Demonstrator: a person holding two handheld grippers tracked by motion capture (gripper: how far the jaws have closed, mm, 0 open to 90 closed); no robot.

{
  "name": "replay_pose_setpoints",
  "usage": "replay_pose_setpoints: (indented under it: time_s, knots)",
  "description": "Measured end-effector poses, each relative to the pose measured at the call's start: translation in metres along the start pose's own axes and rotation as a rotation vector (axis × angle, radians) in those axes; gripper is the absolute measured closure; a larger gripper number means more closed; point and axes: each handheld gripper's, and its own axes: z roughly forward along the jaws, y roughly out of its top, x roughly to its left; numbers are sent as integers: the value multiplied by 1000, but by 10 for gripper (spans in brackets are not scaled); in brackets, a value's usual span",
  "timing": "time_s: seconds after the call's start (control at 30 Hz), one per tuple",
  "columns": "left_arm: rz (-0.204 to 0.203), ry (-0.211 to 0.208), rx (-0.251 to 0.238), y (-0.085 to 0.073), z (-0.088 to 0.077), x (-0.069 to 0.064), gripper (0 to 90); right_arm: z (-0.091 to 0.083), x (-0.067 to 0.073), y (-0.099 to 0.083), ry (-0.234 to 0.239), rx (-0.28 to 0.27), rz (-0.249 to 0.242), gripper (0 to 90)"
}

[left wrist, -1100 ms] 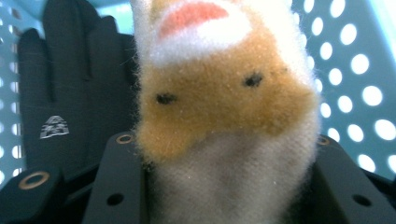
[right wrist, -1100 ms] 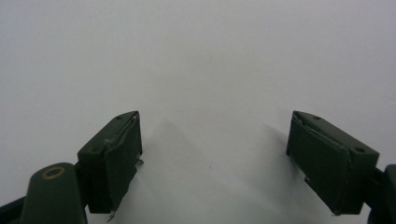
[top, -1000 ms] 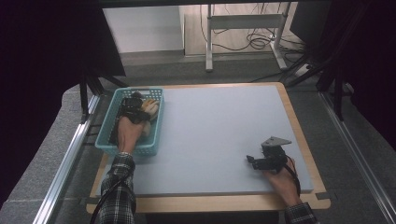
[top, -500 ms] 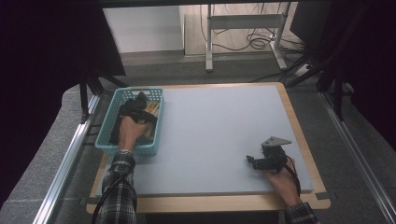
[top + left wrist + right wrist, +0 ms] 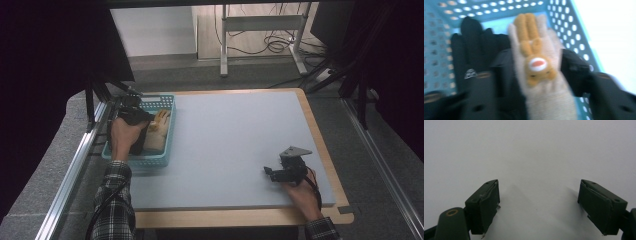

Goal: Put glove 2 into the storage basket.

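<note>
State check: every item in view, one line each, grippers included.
left gripper: jaws just closed in, now shut on the beige glove, over the basket.
beige glove: gripped between the jaws, fingers pointing away, orange animal patch facing the camera.
black glove: lying in the basket, not gripped.
basket: on the table's left edge.
right gripper: open, nothing between the jaws, over bare table.

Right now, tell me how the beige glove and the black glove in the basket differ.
The beige glove is pale knit with an orange animal face; the black glove is plain dark with a small white logo. The beige glove sits between the left gripper's jaws; the black glove lies loose beside it. Both are in the teal basket, fingers pointing away from that gripper.
</note>
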Motion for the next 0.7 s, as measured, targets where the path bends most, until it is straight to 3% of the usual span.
replay_pose_setpoints:
  time_s: [0.07,0.2,0.33,0.6,0.7]
  knots:
    - [7,28,34,-3,6,1,757,0,0,0,0,-1,2,171]
    - [15,35,106,-8,29,0,875,0,0,0,0,0,0,172]
    - [32,50,140,-9,46,-7,900,0,0,0,0,0,0,172]
    - [21,-44,123,-5,54,-20,900,0,0,0,0,-1,1,172]
    - [30,-33,126,-5,55,-23,900,0,0,0,1,-1,1,171]
